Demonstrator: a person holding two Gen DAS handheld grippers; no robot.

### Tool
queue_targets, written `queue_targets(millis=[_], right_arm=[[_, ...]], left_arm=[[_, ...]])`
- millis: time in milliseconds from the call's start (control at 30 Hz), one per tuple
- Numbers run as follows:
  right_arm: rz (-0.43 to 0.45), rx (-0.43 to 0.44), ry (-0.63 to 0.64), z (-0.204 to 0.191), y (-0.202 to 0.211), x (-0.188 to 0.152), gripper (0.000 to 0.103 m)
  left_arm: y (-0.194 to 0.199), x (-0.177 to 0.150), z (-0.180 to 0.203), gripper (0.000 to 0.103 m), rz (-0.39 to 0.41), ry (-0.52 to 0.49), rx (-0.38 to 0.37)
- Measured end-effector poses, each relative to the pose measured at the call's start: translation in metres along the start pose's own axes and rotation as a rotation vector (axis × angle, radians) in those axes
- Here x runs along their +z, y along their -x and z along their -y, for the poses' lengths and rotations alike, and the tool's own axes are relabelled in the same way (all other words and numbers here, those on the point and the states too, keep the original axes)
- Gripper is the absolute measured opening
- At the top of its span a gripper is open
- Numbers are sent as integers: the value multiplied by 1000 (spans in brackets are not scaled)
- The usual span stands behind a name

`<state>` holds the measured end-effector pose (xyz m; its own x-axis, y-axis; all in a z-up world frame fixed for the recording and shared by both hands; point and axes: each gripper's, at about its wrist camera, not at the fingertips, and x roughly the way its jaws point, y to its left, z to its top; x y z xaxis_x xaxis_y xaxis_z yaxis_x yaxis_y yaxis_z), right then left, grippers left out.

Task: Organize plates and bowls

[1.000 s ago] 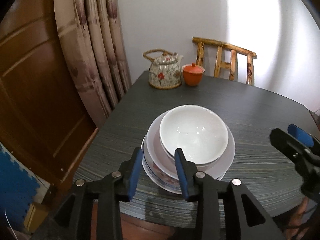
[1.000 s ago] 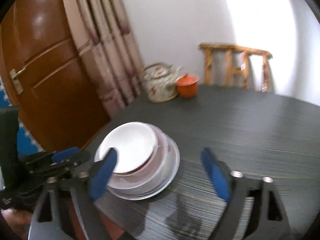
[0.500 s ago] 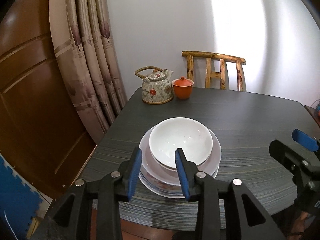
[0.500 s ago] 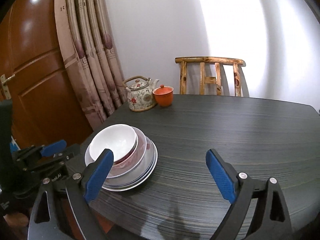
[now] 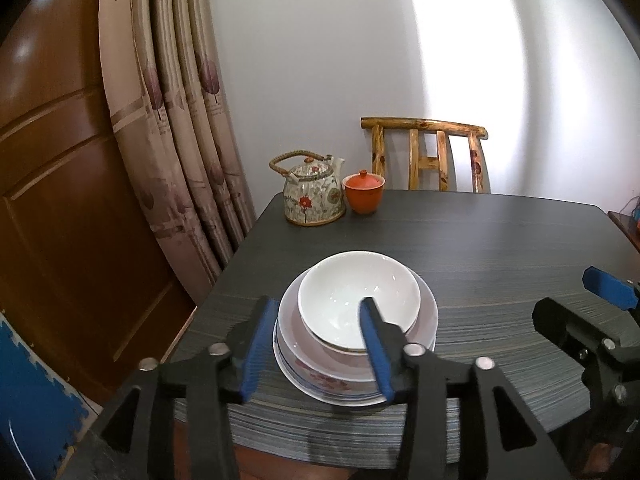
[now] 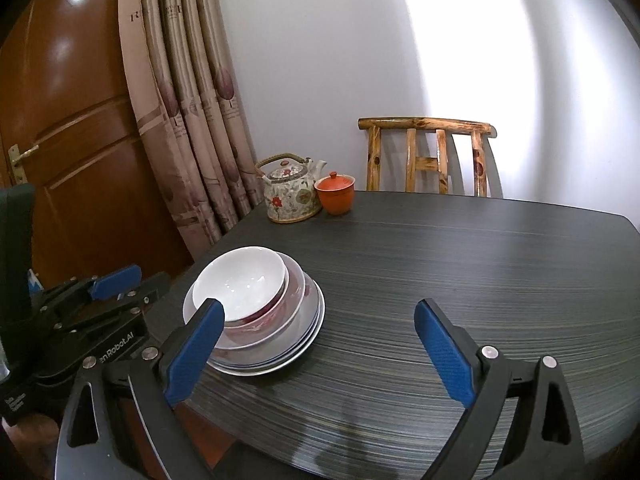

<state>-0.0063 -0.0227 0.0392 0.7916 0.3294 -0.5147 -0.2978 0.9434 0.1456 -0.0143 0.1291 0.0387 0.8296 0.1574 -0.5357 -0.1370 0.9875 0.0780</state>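
A white bowl [image 5: 359, 295] sits on top of a stack of bowls and plates [image 5: 320, 376] at the near left edge of the dark table [image 5: 480, 248]. The stack also shows in the right wrist view [image 6: 276, 316], with a red-patterned bowl under the white one. My left gripper [image 5: 316, 350] is open and empty, held just in front of the stack. My right gripper [image 6: 320, 350] is wide open and empty, over the table's near edge to the right of the stack.
A floral teapot [image 5: 312, 192] and an orange lidded cup [image 5: 363, 193] stand at the table's far left corner. A wooden chair [image 5: 426, 156] is behind the table. Curtains [image 5: 176, 120] and a wooden door [image 5: 52, 200] are to the left.
Both grippers have pulled back and risen from the stack. The left gripper has opened wider. The bowls and plates have not moved.
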Motion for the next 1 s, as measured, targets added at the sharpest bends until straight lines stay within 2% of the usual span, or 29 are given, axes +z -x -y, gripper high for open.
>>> queue_targets(millis=[133, 300, 467, 1000], right_arm=[[1, 2, -12, 3, 2, 0, 96], [-9, 4, -10, 5, 2, -1, 98], [-19, 8, -9, 4, 3, -2, 98], [-46, 17, -17, 4, -1, -3, 98]], left_arm=[[1, 1, 3, 53, 12, -12, -2], [-2, 0, 5, 53, -10, -12, -18], [-5, -1, 4, 56, -19, -10, -15], [-9, -5, 6, 58, -40, -24, -3]])
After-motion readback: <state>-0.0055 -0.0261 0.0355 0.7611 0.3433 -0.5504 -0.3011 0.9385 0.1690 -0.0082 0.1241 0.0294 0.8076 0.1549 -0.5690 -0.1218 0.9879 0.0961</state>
